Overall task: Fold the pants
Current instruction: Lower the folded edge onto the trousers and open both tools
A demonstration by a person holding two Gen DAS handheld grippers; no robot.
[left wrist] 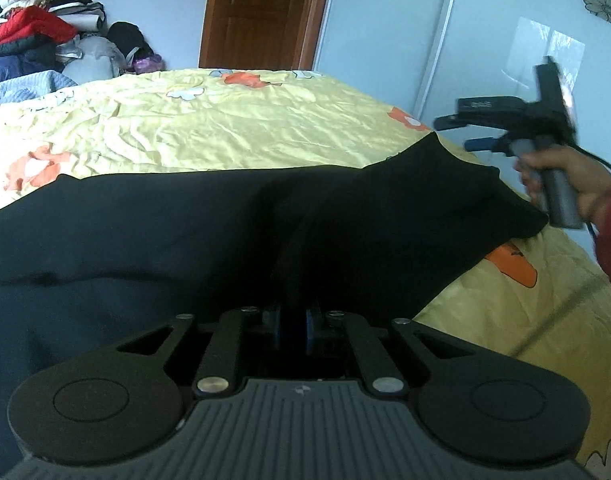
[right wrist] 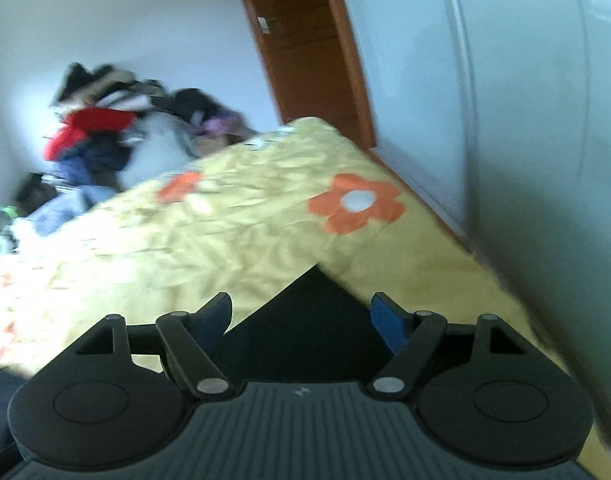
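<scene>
**Pinching the dark fabric, one tool free**

Gripping a bunched ridge of the pants, the left tongs were clamped tight, blue pads squeezed together with black cloth rising out from between them. The garment lay spread across the near part of the bed, over the yellow flowered quilt, stretching away to the left and ending on the right in a raised, peaked corner close to the bed's edge.

Over on that side, the right tongs stood wide apart, holding nothing. From their own camera, a dark point of fabric showed between and below the spread fingers, but whether they touched it could not be told; the view was smeared by motion. In the left view the same tool hung in the air just beyond that peaked corner, the person's hand wrapped around its handle.

My read: the fold was early, in the gather-and-take-hold stage, one grip secured and the second pending. The next move seemed to call for the free tongs to drop onto that lifted corner and close on it, so both ends could be carried over together. The cloth looked soft and heavy, likely to sag between two holds, so a shallow bite risked slipping.

A pile of clothes sat heaped against the far wall, beside the wooden door.
</scene>
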